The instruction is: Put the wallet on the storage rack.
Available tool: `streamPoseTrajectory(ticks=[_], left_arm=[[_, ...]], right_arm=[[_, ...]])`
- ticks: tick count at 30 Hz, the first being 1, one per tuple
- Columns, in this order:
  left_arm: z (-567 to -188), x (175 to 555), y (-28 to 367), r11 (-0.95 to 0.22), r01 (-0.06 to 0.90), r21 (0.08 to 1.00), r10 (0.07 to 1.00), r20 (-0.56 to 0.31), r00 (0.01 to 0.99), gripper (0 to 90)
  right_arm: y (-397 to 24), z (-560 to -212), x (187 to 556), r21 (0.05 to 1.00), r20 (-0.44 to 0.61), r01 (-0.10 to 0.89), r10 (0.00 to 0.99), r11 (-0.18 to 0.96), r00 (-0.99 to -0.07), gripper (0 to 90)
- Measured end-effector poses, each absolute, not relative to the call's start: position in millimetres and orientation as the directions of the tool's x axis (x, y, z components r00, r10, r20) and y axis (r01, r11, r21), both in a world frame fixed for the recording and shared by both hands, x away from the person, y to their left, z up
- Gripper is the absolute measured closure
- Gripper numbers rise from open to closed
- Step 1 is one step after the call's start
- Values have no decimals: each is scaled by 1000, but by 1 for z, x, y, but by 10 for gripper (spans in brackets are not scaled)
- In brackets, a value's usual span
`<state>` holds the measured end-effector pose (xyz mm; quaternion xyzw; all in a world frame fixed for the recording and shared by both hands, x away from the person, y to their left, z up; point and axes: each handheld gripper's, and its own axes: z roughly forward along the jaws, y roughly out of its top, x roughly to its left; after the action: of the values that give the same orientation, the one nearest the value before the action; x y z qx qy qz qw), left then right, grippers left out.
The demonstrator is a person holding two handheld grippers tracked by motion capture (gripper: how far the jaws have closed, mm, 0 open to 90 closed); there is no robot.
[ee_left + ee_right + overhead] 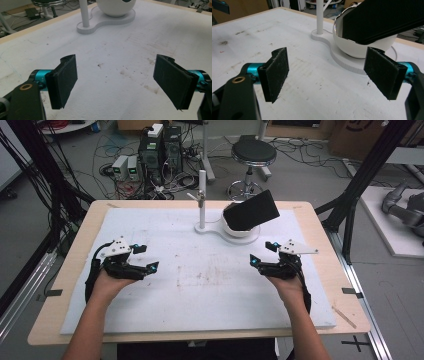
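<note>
Resting both hands on the stained white foam mat [200,280], I hold my left gripper [146,258] and right gripper [262,254] well apart, each with jaws spread wide and nothing between them. High view: the flat black rectangular slab [251,210] sits tilted in the white round bowl [239,231] at the far middle of the mat, on a white flat base [212,228] beside a thin white upright post [202,200]; a black round stool [253,152] stands on the floor beyond the table. Right gripper view: slab [384,17] close ahead, leaning out over the bowl's shiny rim [337,23], past my right pad [383,72]. Left gripper view: bowl [116,7] farther off, slab out of frame, bare stained mat [117,70] between my pads [66,80].
</note>
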<state>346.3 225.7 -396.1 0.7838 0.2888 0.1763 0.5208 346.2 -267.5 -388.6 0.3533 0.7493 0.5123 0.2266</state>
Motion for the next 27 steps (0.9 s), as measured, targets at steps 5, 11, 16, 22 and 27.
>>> streamPoseTrajectory(ticks=[5, 11, 16, 22, 27], left_arm=[[-398, 347, 227, -267, 265, 927, 624, -43, 780, 195], [-399, 346, 226, -245, 268, 932, 614, -64, 786, 194], [-400, 344, 227, -244, 271, 931, 614, -68, 786, 195], [-400, 344, 229, -241, 274, 931, 618, -70, 783, 194], [-401, 345, 229, -245, 276, 929, 622, -68, 780, 195]], right_arm=[[-271, -394, 349, 925, 34, 308, 761, 221, -647, 201], [-270, -397, 350, 922, 43, 320, 761, 220, -648, 200], [-269, -397, 349, 927, 32, 305, 764, 219, -645, 200], [-271, -398, 352, 924, 62, 326, 764, 199, -642, 200], [-271, -398, 352, 923, 63, 328, 764, 200, -643, 200]])
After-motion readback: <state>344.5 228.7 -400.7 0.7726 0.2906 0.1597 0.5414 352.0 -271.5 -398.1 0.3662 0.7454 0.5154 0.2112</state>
